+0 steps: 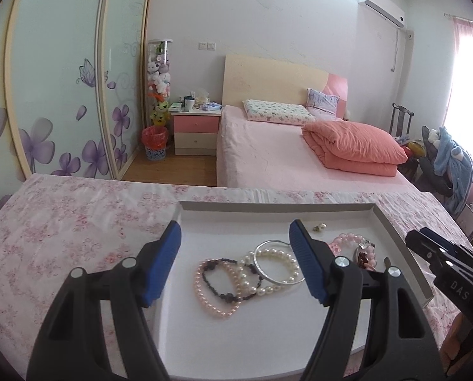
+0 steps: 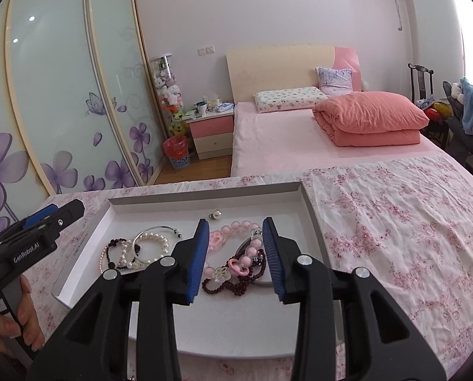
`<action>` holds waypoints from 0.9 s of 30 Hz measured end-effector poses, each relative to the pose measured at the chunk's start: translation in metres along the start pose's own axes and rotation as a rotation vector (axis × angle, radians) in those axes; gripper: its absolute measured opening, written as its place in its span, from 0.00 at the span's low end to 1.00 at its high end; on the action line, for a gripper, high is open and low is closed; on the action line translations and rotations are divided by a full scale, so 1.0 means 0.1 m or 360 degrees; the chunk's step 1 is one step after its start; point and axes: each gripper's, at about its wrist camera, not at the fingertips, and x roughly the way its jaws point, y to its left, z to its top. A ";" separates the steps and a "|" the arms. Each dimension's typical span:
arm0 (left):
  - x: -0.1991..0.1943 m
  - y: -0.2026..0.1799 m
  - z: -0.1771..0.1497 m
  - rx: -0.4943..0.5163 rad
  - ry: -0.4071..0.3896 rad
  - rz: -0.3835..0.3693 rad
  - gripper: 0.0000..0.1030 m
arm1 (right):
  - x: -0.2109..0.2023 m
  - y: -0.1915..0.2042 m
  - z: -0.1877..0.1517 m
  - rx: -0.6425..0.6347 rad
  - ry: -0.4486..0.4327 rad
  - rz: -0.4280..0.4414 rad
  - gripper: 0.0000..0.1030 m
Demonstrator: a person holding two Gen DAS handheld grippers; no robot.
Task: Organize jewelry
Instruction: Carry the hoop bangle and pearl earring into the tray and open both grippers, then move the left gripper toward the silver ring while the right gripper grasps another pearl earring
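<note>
A: Where is the jewelry?

B: All of it lies in the shallow white tray point(image 1: 404, 238) on the pink floral tablecloth point(image 1: 62, 228). In the left wrist view, lower centre, a pink pearl bracelet point(image 1: 204, 289), a dark beaded bracelet point(image 1: 219, 281), a white pearl bracelet point(image 1: 281, 273) and a silver bangle point(image 1: 265, 247) overlap in 1 cluster.

A: And the left gripper point(image 1: 236, 263)?

B: Its jaws stand wide, hanging over that cluster with nothing between the blue pads point(image 1: 162, 263).

A: What does the right wrist view show?

B: A second heap at centre: a pink bead bracelet point(image 2: 236, 225), a pink ring charm point(image 2: 238, 270) and a dark red bead strand point(image 2: 236, 285), tangled together. A small pearl earring point(image 2: 215, 215) sits apart near the tray's far wall, in the upper middle of the tray.

A: The right gripper point(image 2: 236, 260)?

B: Part-way open, narrower than the left. The heap lies between its pads in the picture, but neither pad presses on it, and I cannot tell whether the tips touch the tray floor.

A: Anything else?

B: The left gripper's body shows at the left edge of the right wrist view, with a hand point(image 2: 20, 317) around its handle in the lower left. Behind the table stand a pink bed point(image 2: 300, 139) and a wardrobe point(image 2: 62, 95) with purple flowers.
</note>
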 end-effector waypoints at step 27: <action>-0.74 0.79 -0.71 0.0027 0.0189 0.0176 0.87 | -0.33 0.87 -1.08 -0.0459 0.0527 0.0377 0.26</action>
